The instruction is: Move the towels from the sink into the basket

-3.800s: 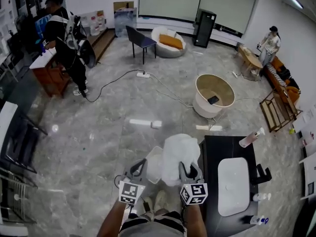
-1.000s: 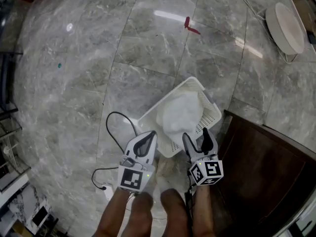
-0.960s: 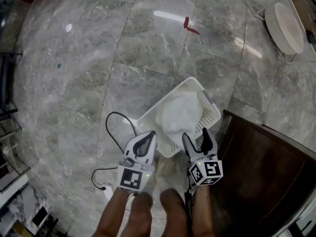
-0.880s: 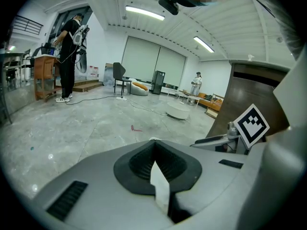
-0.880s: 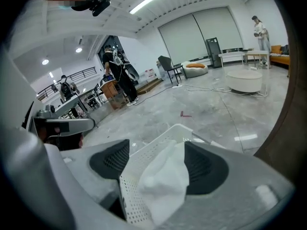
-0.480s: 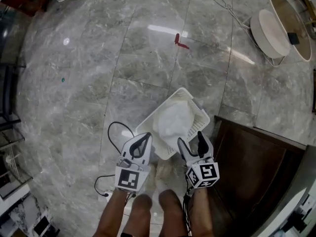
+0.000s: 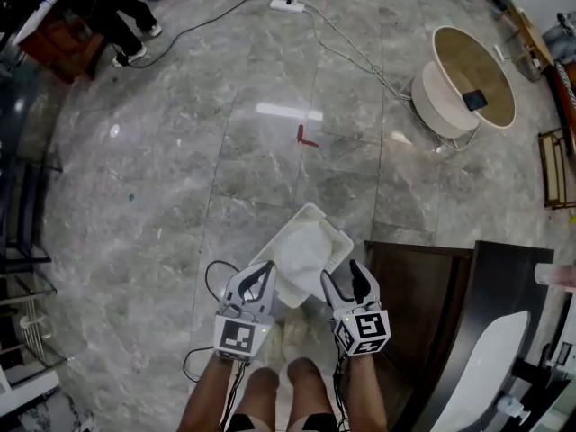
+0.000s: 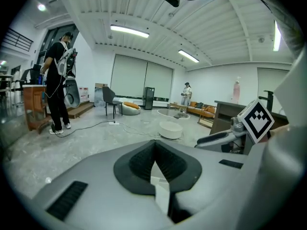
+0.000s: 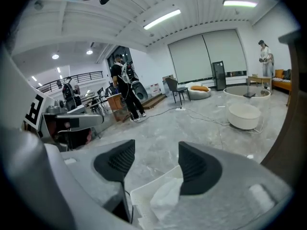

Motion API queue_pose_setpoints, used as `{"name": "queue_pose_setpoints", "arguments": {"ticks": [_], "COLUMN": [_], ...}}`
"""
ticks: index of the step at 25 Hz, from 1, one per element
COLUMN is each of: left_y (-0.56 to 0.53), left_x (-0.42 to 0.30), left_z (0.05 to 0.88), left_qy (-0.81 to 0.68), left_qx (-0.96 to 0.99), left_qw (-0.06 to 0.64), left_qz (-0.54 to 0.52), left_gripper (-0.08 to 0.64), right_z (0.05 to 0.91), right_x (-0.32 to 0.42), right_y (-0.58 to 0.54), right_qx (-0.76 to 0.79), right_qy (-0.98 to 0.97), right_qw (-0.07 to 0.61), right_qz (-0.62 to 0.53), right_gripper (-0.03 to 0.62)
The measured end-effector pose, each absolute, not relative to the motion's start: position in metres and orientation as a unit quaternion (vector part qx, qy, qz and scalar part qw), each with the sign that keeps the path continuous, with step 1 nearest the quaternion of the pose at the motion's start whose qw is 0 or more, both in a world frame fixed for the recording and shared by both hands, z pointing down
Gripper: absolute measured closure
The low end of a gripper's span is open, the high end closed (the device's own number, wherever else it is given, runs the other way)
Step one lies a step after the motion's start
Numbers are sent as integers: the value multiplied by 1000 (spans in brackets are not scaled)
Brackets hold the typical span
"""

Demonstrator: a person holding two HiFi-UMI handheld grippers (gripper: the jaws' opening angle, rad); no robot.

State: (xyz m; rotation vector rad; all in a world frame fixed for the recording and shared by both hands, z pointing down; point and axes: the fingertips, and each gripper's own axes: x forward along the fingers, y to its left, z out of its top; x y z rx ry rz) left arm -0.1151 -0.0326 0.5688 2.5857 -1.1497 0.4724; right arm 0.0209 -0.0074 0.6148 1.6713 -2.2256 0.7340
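Two grippers, one per hand, side by side above the grey marble floor point(image 7: 180, 169). Left gripper point(image 7: 261, 273) clenched: pads pressed together, nothing caught between them. Right gripper point(image 7: 341, 272) released, jaws apart though just drawn a little closer, with nothing in the gap (only the basket and its towel seen below through it).

One white basket point(image 7: 333, 224) on the floor, just ahead of both grippers and near the corner of the dark counter point(image 7: 423, 304). Inside it, one crumpled white heap of towel point(image 7: 301, 252); one cloth or several, impossible to tell.

One white sink point(image 7: 486, 367) set in the counter at the lower right, apart from the basket and only partly in frame.

Further off: one round white tub point(image 7: 432, 93) with a brown inside, one white power strip point(image 7: 288, 4) with cables trailing from it, one small red scrap point(image 7: 305, 139) on the tiles.

Two people standing in the room: one person point(image 8: 57, 80) near a wooden desk, a second person point(image 8: 186, 91) far back by the sofas.
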Motion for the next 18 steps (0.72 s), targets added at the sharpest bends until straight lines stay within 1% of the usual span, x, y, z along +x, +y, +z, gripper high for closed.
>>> {"name": "queue_pose_setpoints", "arguments": {"ticks": [2, 5, 8, 12, 18], "left_y": [-28, -22, -16, -6, 30], "left_x": [-116, -120, -128, -136, -138], "left_z": [539, 490, 445, 385, 313], "left_qy": [-391, -392, -387, -389, -390], "left_qx": [898, 900, 905, 907, 908], "left_qw": [118, 110, 87, 74, 67], "left_qz": [162, 156, 154, 145, 140], "left_gripper": [551, 551, 551, 551, 551], "right_z": [581, 530, 479, 416, 331], "right_x": [22, 22, 20, 18, 19], "right_y": [-4, 3, 9, 19, 53], "right_qx": [579, 587, 597, 605, 610], "right_qy": [-767, -765, -764, -765, -767], "right_qw": [128, 123, 115, 106, 117], "right_qz": [245, 232, 217, 195, 162], "right_gripper": [319, 336, 371, 394, 423]}}
